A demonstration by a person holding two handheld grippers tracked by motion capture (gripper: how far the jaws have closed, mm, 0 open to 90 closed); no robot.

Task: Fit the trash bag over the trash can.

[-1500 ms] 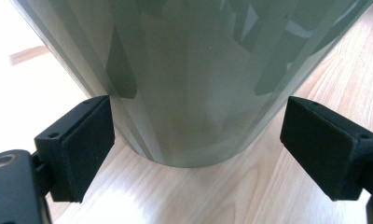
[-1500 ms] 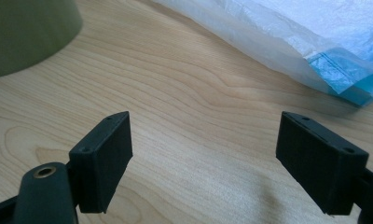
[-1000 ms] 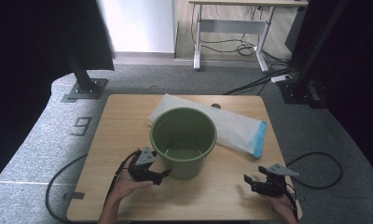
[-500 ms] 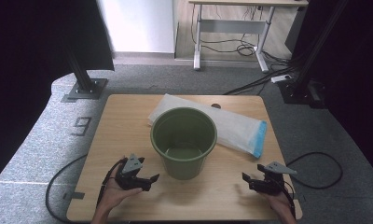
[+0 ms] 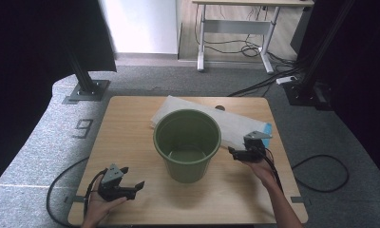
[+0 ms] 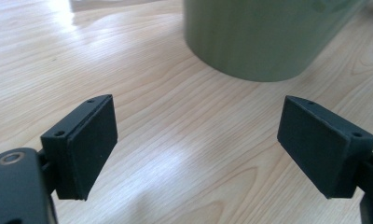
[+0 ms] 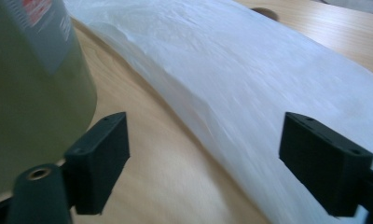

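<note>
Right gripper [image 5: 235, 153]: jaws apart, empty, nosing at white bag pack [image 7: 250, 88].
Left gripper [image 5: 131, 183]: released, idle.
Risk: the slick film may slip, or the jaw may nudge the green bucket [image 5: 187, 142] beside it.

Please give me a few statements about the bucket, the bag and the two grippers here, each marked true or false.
1. The green bucket stands upright on the table. True.
2. The left gripper is shut on the bucket's rim. False: its jaws are open, over bare wood.
3. The white plastic bag lies behind the bucket. True.
4. The right gripper holds the bag. False: its jaws are open, holding nothing.
5. The bucket lies tipped over. False: it is upright.
</note>
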